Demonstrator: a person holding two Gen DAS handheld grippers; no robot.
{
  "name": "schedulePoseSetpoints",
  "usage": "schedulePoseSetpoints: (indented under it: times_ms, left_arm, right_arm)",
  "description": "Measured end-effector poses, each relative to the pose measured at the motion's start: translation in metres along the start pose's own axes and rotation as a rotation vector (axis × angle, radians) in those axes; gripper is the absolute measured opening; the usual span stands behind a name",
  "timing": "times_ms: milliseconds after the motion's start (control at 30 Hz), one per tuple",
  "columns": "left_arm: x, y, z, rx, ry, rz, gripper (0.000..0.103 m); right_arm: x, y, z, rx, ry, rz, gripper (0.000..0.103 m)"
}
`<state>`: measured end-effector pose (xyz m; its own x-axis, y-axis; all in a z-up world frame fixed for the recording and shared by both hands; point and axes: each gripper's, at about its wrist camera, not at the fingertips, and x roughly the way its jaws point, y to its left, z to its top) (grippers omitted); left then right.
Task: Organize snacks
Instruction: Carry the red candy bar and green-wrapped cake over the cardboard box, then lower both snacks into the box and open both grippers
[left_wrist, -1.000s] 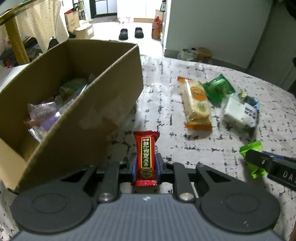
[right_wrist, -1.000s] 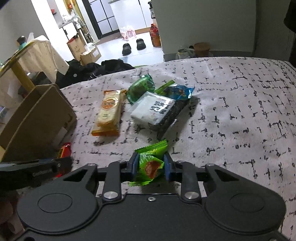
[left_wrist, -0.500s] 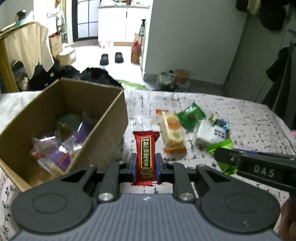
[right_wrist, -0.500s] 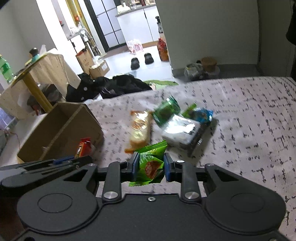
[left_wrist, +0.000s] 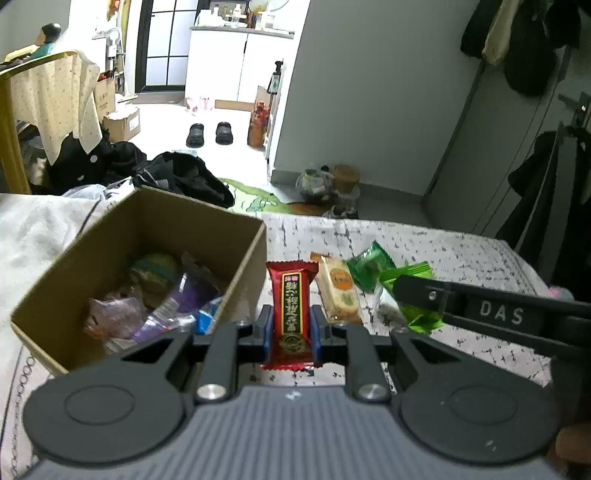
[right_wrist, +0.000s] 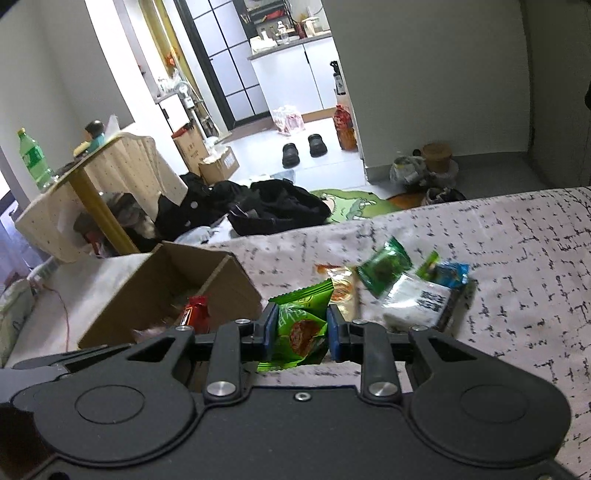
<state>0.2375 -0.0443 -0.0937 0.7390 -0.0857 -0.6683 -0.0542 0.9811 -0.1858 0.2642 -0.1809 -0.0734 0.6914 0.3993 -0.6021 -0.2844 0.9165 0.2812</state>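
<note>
My left gripper (left_wrist: 290, 323) is shut on a red snack bar (left_wrist: 290, 306) and holds it in the air just right of an open cardboard box (left_wrist: 236, 299) that has several snacks inside. My right gripper (right_wrist: 300, 328) is shut on a green snack packet (right_wrist: 297, 321), also lifted off the bed. In the left wrist view the right gripper (left_wrist: 487, 314) comes in from the right with the green packet (left_wrist: 413, 291). In the right wrist view the red bar (right_wrist: 195, 314) shows over the box (right_wrist: 147, 291).
On the patterned bedspread (right_wrist: 517, 280) lie an orange biscuit pack (left_wrist: 338, 291), a dark green packet (right_wrist: 384, 267), a white packet (right_wrist: 417, 301) and a blue packet (right_wrist: 452, 273). Dark clothes (right_wrist: 273, 206) lie on the floor past the bed's far edge.
Both grippers have risen from the bedspread with their snacks. The box interior has come into fuller view and the red bar now hangs near the box's right wall.
</note>
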Motion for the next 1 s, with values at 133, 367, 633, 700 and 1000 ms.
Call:
schedulePoseSetpoints:
  times_ms: [133,367,633,700,1000]
  left_arm:
    - [-0.013,0.015,0.008,-0.033,-0.020,-0.006,0.019]
    - [-0.029,0.047,0.018,-0.050,-0.051,0.031,0.019]
    - [-0.025,0.093,0.022,-0.093,-0.032,0.081,0.019]
    - [-0.021,0.104,0.020,-0.110,-0.018,0.095,0.019]
    - [-0.012,0.138,0.012,-0.174,0.042,0.129,0.019]
  right_arm:
    - [-0.001,0.019,0.003,-0.011,-0.013,0.029,0.027]
    - [0.006,0.052,0.007,-0.016,-0.015,0.091,0.027]
    - [0.022,0.078,0.004,0.005,0.025,0.149,0.027]
    - [0.025,0.085,0.002,0.007,0.037,0.159,0.027]
    - [0.044,0.110,-0.014,0.010,0.094,0.181,0.027]
